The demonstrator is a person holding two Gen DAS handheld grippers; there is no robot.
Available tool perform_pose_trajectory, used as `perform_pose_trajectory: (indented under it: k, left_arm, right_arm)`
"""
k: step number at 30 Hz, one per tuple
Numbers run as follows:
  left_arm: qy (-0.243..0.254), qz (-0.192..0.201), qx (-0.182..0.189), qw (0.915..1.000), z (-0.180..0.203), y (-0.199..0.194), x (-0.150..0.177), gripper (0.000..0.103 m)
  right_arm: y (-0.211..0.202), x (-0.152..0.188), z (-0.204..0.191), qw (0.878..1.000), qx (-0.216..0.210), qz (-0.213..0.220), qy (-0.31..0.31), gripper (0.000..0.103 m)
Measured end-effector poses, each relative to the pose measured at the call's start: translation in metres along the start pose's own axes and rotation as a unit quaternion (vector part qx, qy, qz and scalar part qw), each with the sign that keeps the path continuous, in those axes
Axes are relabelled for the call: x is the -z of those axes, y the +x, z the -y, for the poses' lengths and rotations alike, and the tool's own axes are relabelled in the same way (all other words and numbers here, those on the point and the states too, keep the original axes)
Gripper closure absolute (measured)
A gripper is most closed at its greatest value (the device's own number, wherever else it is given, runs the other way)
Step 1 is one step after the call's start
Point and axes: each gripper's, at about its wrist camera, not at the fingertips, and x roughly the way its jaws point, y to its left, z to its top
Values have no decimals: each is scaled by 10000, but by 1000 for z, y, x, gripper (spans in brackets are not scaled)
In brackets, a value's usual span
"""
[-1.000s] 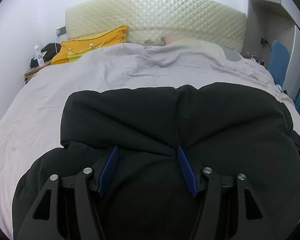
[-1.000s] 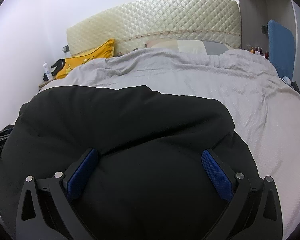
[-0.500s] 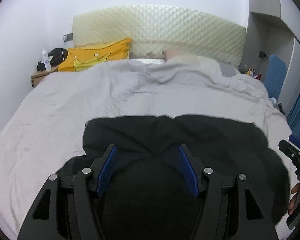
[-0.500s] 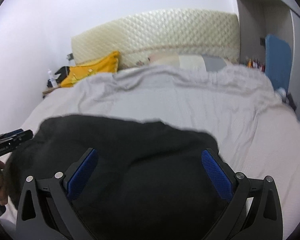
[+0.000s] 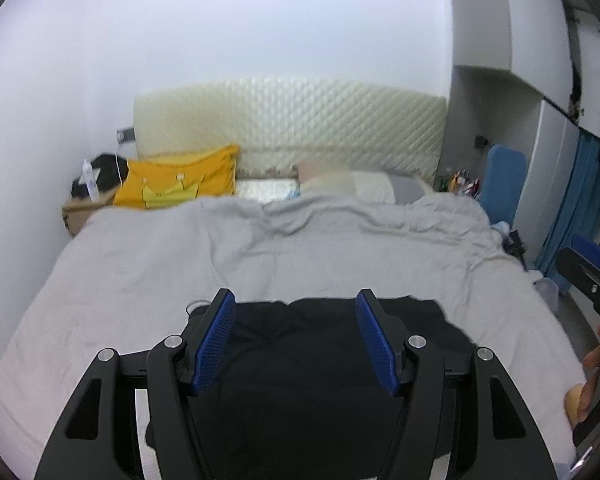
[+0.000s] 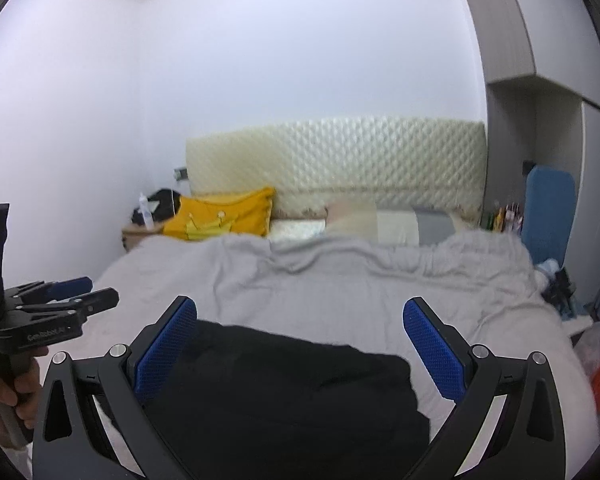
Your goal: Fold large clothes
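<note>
A black garment (image 5: 312, 364) lies folded on the grey bed cover (image 5: 260, 256) near the bed's front edge; it also shows in the right wrist view (image 6: 284, 392). My left gripper (image 5: 294, 336) is open and empty, held above the garment. My right gripper (image 6: 300, 344) is open wide and empty, also above the garment. The left gripper shows at the left edge of the right wrist view (image 6: 60, 304); the right gripper shows at the right edge of the left wrist view (image 5: 592, 276).
A quilted cream headboard (image 5: 292, 124) stands at the far end with a yellow pillow (image 5: 176, 182) and pale pillows (image 5: 364, 184). A nightstand (image 5: 80, 212) with a bottle is far left. A blue board (image 5: 504, 184) and clutter stand along the right side.
Both grippers have pulled back and risen away from the black garment, which now looks smaller and lies lower in both views. Their jaws stay open.
</note>
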Motion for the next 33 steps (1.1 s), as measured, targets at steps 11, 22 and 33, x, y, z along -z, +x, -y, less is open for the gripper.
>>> perform_pose_trajectory:
  k: [11,22,33]
  left_arm:
    - [382,775,178,9961,31,-135,25,39]
    - [419,761,402,9954,42,-193,87,28]
    - [130,261,445,9986,35,-166,133,28]
  right_arm:
    - [-128,16,-22,9961,-22,881,-60,0]
    - [-181,64,-43,9951,-161,975,-22,0]
    - [-167,113,-55,9994,32,316,103,0]
